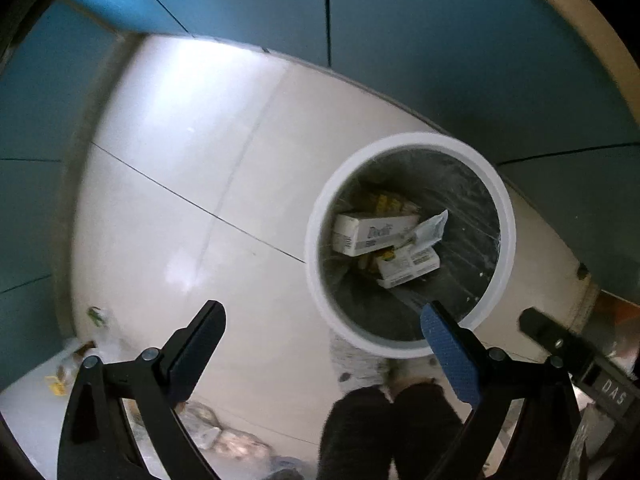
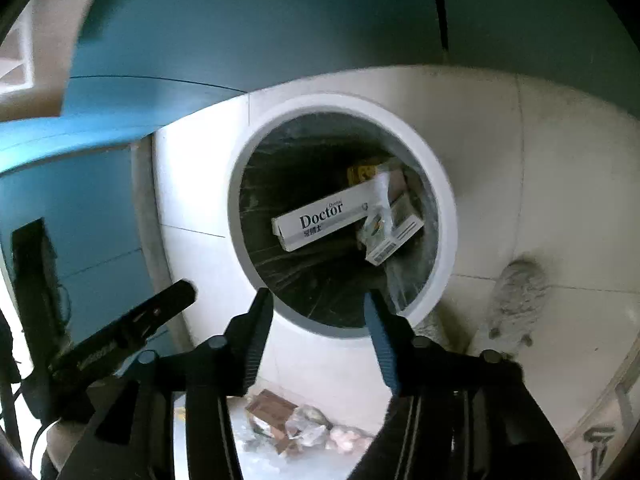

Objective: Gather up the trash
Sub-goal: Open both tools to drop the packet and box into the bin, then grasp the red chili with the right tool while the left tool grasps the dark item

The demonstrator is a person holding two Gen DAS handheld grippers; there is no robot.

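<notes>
Hovering above the bin, both tools carry nothing: left gripper (image 1: pixel 320 354) spread wide w/ bare pads, right gripper (image 2: pixel 318 336) open to a narrower gap, also holding nothing.

Nearest, under the jaws, loose trash sits on a white surface: crumpled wrappers (image 2: pixel 304 428) and a small brown carton (image 2: pixel 270 406) in the right view, more scraps (image 1: pixel 74 364) at the left view's lower edge. Risk here, I'd judge: thin crinkly wrappers may slip from the pads or come up in a clump, shedding bits on the way over.

Farther out, white-rimmed bin (image 1: pixel 508 216) on a pale tiled floor, a clear liner inside, already holding a "Doctor" box (image 2: pixel 320 220) plus other cartons. Person's slippered feet (image 1: pixel 360 364) stand just beside the bin, so a careless swing could nudge it or drop trash outside the rim. Beyond, teal wall panels.
</notes>
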